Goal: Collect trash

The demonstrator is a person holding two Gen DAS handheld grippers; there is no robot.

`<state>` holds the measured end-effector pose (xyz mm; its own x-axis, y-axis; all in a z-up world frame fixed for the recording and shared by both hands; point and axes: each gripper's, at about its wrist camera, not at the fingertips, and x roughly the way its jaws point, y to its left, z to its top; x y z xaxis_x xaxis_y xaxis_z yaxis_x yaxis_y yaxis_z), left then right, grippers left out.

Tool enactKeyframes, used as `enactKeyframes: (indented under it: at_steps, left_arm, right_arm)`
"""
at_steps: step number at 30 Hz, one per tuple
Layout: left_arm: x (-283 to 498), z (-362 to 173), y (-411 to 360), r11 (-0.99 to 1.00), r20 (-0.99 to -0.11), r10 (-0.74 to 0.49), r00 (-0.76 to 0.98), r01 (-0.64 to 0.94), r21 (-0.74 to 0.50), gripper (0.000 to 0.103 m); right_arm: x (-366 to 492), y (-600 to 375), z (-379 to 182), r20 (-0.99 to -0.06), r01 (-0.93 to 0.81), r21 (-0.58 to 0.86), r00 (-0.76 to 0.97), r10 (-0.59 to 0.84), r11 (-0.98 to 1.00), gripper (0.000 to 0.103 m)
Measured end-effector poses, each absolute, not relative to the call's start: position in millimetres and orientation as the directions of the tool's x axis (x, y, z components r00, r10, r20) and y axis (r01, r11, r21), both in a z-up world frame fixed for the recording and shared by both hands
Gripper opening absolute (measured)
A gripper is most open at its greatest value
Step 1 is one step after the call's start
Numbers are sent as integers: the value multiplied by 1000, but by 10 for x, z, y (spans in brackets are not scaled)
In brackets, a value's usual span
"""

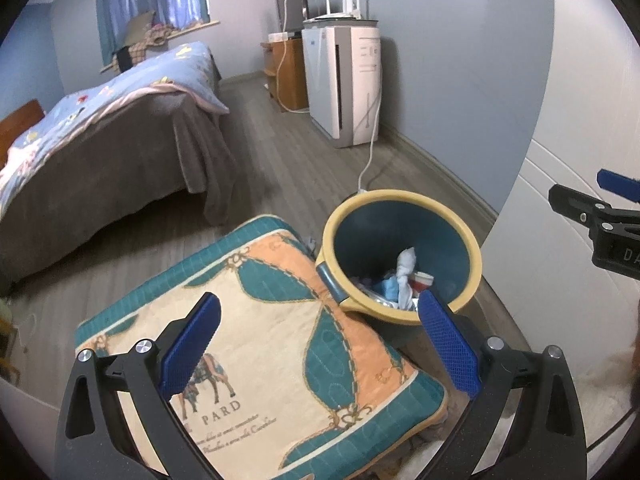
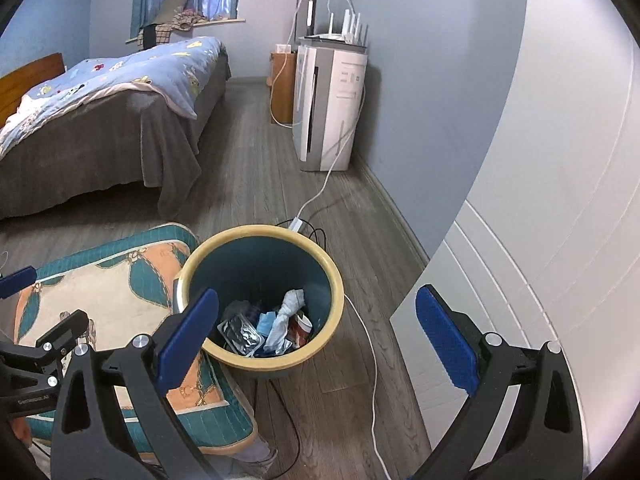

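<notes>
A teal trash bin with a yellow rim stands on the wood floor beside a patterned cushion. Inside lie several pieces of trash: a twisted white tissue, a clear plastic wrapper and red and blue scraps. My left gripper is open and empty above the cushion, left of the bin. My right gripper is open and empty above the bin's near rim; part of it shows at the right edge of the left wrist view.
A bed with a blue quilt stands at the left. A white air purifier stands by the blue wall, its white cable running across the floor past the bin. A white door is at right.
</notes>
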<state>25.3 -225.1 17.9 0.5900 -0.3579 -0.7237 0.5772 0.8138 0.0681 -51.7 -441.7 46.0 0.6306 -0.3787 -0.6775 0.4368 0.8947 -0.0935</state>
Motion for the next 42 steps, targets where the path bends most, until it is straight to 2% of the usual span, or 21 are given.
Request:
enactKeyframes:
  at_steps: [42]
  left_arm:
    - [214,162,-2274,811,-729,-360,582,582,64,98]
  right_arm:
    - [-496,-4429,441,-693,446,-87,615,-376,891,97]
